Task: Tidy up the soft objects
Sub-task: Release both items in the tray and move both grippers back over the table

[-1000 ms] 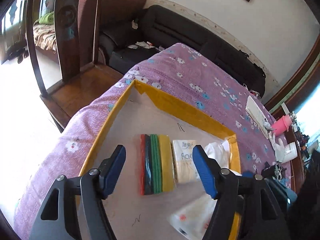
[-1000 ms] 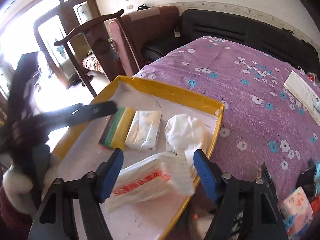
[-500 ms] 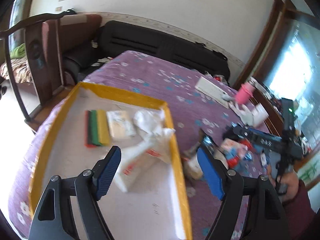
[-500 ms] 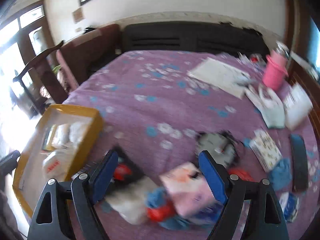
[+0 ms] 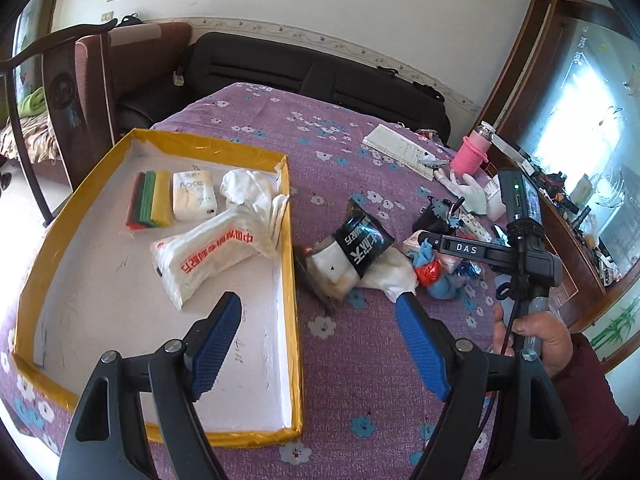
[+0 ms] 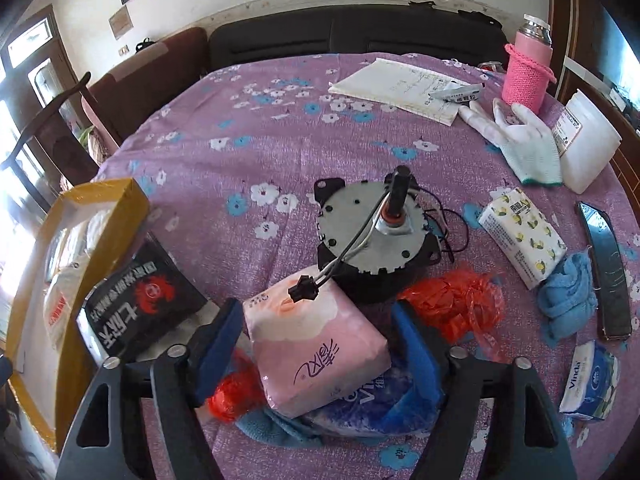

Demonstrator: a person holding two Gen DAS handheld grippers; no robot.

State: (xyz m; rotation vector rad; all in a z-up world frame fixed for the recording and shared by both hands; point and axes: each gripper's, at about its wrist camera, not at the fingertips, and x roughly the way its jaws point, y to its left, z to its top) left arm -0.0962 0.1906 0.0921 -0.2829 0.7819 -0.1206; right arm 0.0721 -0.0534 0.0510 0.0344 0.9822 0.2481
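The right gripper (image 6: 316, 344)'s jaws are closing around the pink soft tissue pack (image 6: 316, 344); the grey round motor (image 6: 372, 236)'s wire plug resting on it could snag. The left gripper (image 5: 320, 344)'s jaws hang wide, empty.

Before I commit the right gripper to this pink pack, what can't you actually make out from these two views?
- Right wrist view: whether the closing right gripper already presses the pink tissue pack; the pack hides the pad faces.
- Same view: the blue pack underneath is mostly covered by the pink pack.
- Same view: contents of the yellow box are washed out by glare at the left edge.
- Left wrist view: the pink pack is hidden behind the right gripper's body.
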